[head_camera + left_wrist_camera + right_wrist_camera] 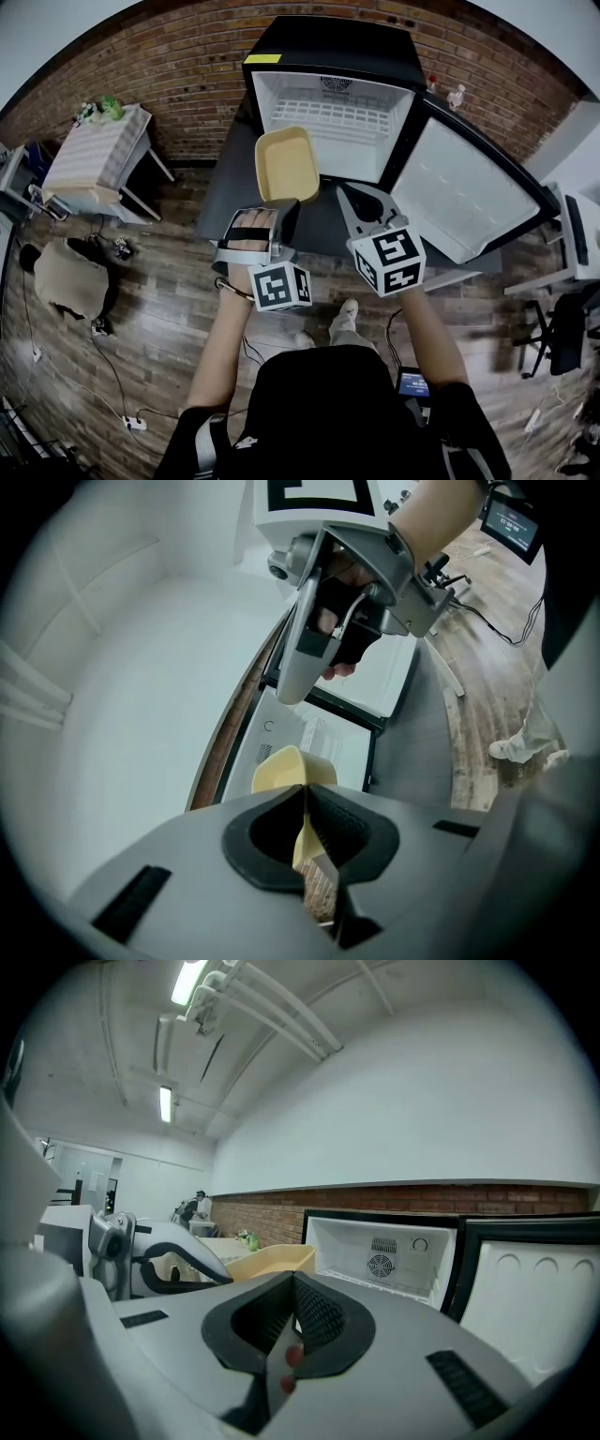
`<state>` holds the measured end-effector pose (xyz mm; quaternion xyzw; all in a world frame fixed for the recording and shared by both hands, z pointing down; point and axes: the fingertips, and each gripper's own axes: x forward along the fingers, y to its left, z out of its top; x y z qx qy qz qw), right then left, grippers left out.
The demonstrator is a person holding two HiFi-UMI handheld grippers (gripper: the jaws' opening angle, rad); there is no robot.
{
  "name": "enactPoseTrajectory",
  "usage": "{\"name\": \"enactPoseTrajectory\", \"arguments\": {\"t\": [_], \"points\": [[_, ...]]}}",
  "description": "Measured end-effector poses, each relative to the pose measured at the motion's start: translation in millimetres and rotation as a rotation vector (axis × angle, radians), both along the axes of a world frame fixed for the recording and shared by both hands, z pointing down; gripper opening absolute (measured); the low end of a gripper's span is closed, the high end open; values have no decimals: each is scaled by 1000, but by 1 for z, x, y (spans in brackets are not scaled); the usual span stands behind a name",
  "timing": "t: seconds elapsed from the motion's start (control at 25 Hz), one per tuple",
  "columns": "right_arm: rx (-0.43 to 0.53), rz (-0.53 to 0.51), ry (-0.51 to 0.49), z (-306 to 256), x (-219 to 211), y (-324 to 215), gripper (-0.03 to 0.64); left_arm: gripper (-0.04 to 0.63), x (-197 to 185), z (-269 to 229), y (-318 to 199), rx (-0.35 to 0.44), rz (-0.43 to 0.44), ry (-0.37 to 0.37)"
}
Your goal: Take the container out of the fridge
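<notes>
The pale yellow container (286,164) hangs in the air in front of the open fridge (333,117), outside its white compartment. My left gripper (281,202) is shut on the container's near rim. In the left gripper view the jaws (305,794) pinch the thin yellow wall (291,766). My right gripper (352,192) is beside it to the right, shut with nothing between its jaws (292,1283). The right gripper view shows the container (272,1260), the left gripper (159,1260) and the fridge interior (384,1251).
The fridge door (464,192) stands swung wide to the right. The fridge sits on a dark grey platform (319,230). A cloth-covered table (98,150) stands at the left, and a bag (70,277) and cables lie on the wood floor. A chair (562,337) is at the right.
</notes>
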<state>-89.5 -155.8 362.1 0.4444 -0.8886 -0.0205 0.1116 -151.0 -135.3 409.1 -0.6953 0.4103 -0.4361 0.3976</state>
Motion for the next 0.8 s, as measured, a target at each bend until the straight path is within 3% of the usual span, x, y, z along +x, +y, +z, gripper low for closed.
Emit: {"name": "enactPoseTrajectory", "arguments": {"t": [0.8], "points": [[27,17,40,-2,5,20,40,32,3,-9,11,22,24,15]]}}
